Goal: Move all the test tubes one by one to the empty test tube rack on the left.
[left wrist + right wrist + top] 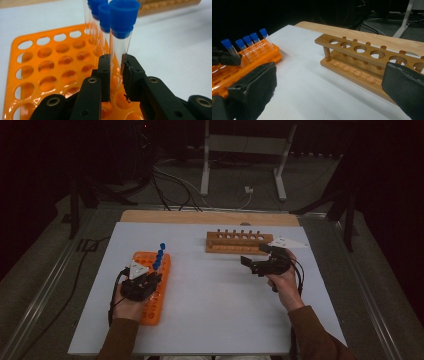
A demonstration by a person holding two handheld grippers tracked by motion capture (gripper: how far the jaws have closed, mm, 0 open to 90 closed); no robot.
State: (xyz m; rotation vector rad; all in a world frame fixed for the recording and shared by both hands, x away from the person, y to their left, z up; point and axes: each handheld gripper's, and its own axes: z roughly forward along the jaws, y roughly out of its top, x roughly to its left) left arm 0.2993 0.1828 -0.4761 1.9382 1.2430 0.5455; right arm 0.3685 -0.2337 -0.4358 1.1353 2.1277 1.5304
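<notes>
The nearest blue-capped tube (121,37) stands in the orange rack (32,75), first of a row along the rack's edge, and the left gripper (116,75) has its jaws closed on the clear glass well below the cap. To do this lift well, I'd judge a straight pull along the tube's own axis is the thing: the next tube (106,22) sits just behind the jaws, and any tilt could knock it or bind the glass in its hole. Off to the side, well apart, the right gripper (329,90) waits with jaws spread wide and nothing between them, the wooden rack (372,62) just ahead of it with empty holes. The left gripper view gives the pad contact up close; from the high view the left gripper (141,282) looks dark and the grip is hard to read, though that view lays out both racks.
</notes>
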